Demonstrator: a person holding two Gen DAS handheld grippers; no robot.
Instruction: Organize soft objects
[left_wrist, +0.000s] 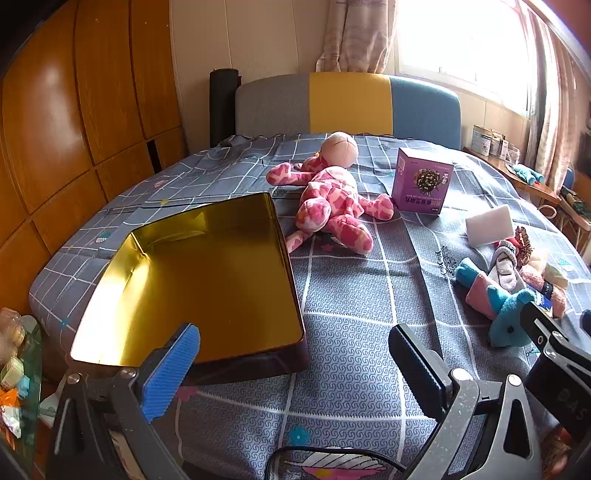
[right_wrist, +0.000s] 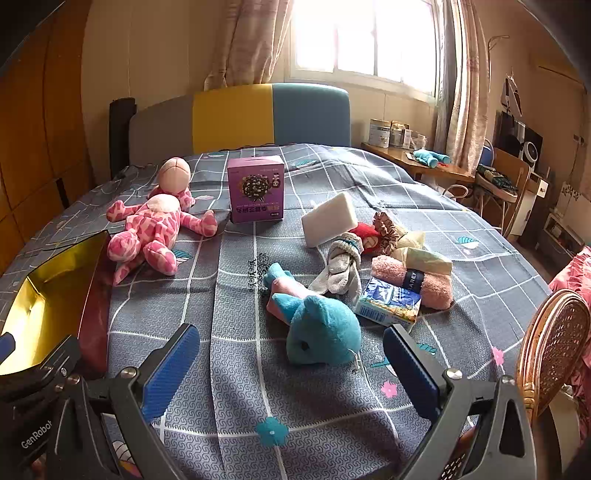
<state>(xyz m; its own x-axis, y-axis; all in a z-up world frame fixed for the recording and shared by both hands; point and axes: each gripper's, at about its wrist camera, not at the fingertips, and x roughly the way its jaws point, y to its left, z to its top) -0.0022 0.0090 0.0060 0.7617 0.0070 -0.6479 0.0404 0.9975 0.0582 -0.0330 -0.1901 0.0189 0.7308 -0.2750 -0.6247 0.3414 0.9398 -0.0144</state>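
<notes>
Centring the spread, empty right gripper (right_wrist: 291, 373) over the blue plush toy's (right_wrist: 321, 332) head is advised; the left gripper (left_wrist: 295, 365), also spread, is kept by the gold-lined open tin box (left_wrist: 192, 280).

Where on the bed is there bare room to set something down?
Bare bedspread lies between the gold tin and the blue plush, and ahead of both open grippers. Crowded: the pile from white sponge to pink towel.

Both your wrist cameras look low across the bed (left_wrist: 351, 295) toward the headboard (right_wrist: 240, 114). Your left view sits close over the gold tin (left_wrist: 207, 280); your right sits close to the blue plush (right_wrist: 321, 332) — both share the pink plush (left_wrist: 328, 199) and purple box (right_wrist: 255, 192).
</notes>
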